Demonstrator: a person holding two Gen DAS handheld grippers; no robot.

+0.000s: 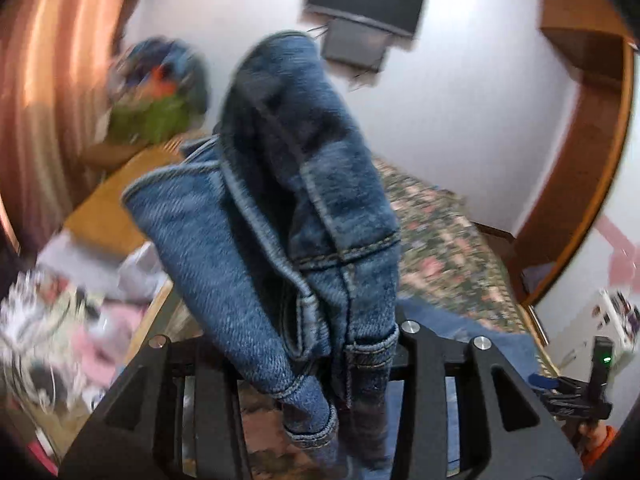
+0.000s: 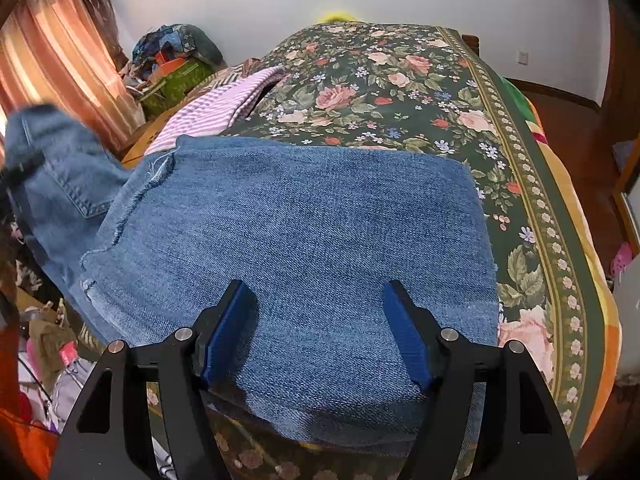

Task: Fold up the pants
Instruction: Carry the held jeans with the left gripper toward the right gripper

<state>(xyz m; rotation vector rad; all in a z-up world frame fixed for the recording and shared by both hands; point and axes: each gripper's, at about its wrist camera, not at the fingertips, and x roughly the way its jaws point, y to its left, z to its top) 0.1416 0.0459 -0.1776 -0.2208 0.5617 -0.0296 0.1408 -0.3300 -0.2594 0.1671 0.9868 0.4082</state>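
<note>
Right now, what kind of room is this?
Most likely a bedroom in a home: a bed with a floral bedspread, a wall-mounted TV, curtains at the window, and jeans spread on the bed for folding.

The left gripper (image 1: 320, 344) is raised off the bed, its black jaws drawn tight together and clamped on a bunched fold of the jeans (image 1: 288, 200), whose denim fills the gap and hides the finger pads. The right gripper (image 2: 320, 328) sits low with its jaws spread wide apart, the blue finger pads (image 2: 228, 332) resting on the flat denim, gripping nothing. No hand or arm is clearly visible in either view.
</note>
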